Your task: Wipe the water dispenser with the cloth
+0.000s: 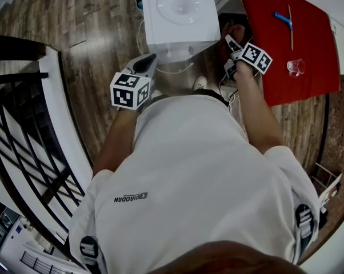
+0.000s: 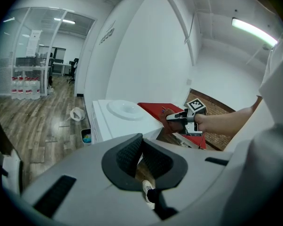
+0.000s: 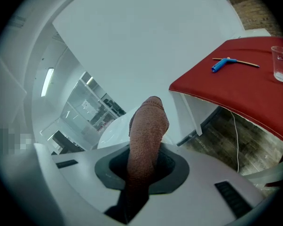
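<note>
At four o'clock of the water dispenser [image 1: 180,16], a brown cloth [image 3: 146,135] is being pinched by the right gripper [image 1: 232,43] for wiping, the left gripper [image 1: 151,60] being held clear, jaws pressed together.

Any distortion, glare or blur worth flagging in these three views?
Head view: heavy fisheye, railing bows, focus sharp. Left gripper view: ceiling light blown out, dark corners. Right gripper view: cloth sharp, wall behind flat white, mosaic patch at left.

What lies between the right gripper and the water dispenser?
Only the brown cloth, shut in the right gripper, its end before the water dispenser: right gripper view.
</note>
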### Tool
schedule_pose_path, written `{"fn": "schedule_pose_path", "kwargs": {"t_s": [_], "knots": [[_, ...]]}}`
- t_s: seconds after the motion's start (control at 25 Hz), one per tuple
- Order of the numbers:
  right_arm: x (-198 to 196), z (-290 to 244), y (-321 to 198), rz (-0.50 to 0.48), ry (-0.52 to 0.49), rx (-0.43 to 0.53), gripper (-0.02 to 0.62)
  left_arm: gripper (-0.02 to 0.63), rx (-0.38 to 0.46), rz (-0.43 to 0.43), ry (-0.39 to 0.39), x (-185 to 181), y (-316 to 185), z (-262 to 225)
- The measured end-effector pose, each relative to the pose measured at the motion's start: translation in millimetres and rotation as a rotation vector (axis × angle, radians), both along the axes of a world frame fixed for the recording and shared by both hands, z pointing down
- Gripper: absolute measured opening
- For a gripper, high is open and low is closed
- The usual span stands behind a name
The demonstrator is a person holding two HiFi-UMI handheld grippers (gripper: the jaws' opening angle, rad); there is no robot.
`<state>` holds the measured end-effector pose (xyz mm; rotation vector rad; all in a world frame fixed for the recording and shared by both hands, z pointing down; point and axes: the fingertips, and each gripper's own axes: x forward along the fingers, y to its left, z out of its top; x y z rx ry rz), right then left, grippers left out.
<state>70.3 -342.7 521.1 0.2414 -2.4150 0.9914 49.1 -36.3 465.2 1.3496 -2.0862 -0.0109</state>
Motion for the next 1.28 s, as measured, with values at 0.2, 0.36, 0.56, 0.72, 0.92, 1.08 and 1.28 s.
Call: {"fn": "schedule_pose_path", "kwargs": {"t_s": [0.2,0.36,0.56,0.72,0.92,1.08,1.28], "knots": [[-11,-25,52,-0.095,-0.103,0.066,0.051,-0.003,-0.014,-0.002,-0.004,2,16,0],[-29,-31,130,-0.295,-0.153,0.097,0.051,-0.003,-0.029,-0.030,-0.005,2,36,0],[-40,-11,241,-0.702,-0.119,0.213,0.051,-0.003,-0.040,-0.090,-0.008,7,68,1],[-41,25,291,-0.919,-0.017,0.332,0.051,-0.003,-0.052,-0.149,-0.008,8,95,3],[-43,51,308,-0.994,0.081,0.390,0.051,-0.004,-0.053,-0.213,-0.003,12,125,3],[-42,62,306,-1.029,0.141,0.460,0.051,-0.003,-0.055,-0.228,0.007,16,137,6],[-36,73,288,-1.006,0.191,0.498,0.051,-0.003,-0.043,-0.208,0.002,17,133,4]]}}
